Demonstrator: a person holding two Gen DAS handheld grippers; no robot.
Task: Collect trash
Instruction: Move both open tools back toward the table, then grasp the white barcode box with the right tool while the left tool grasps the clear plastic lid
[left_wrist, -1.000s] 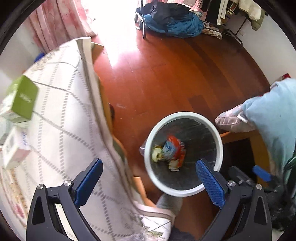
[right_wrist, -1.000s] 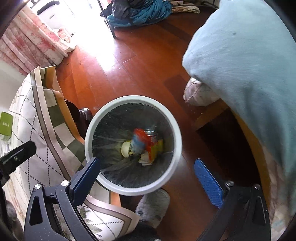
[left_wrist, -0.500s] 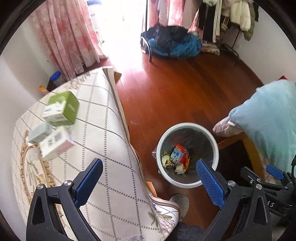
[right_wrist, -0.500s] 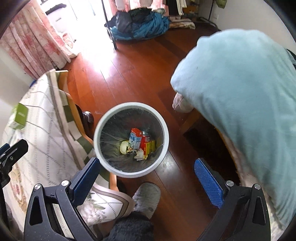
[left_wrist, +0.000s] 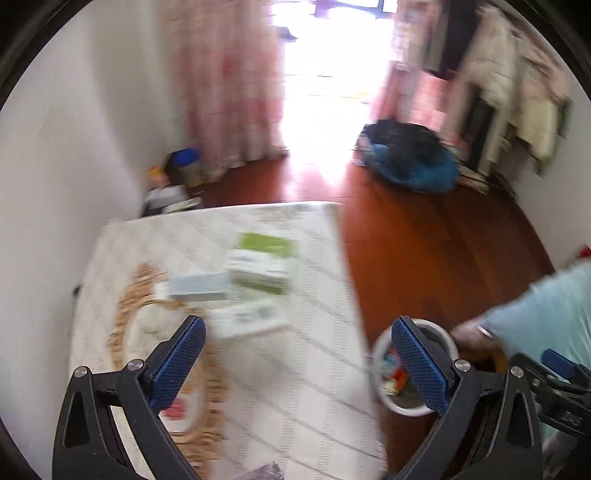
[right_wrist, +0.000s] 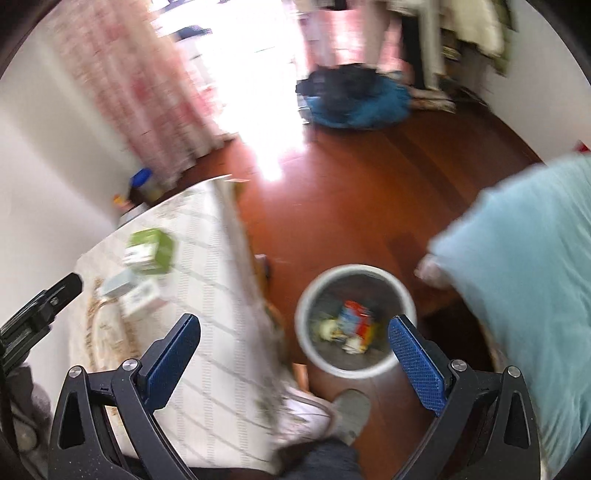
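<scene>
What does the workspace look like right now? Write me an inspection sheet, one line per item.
Surface: table under a checked cloth.
Job's things: blurred boxes clustered on the table; white bin on the floor beside it, holding wrappers.
Clutter: blue bundle on the floor; containers in the corner.
Grippers: left tongs and right tongs open, empty.
Cables: nothing seen.
Surroundings: wooden floor, pink curtains, hanging clothes.

Pink curtain (left_wrist: 229, 92) hangs far left; blue clothing pile (left_wrist: 410, 162) lies far right on red wooden floor (left_wrist: 424, 240).
</scene>
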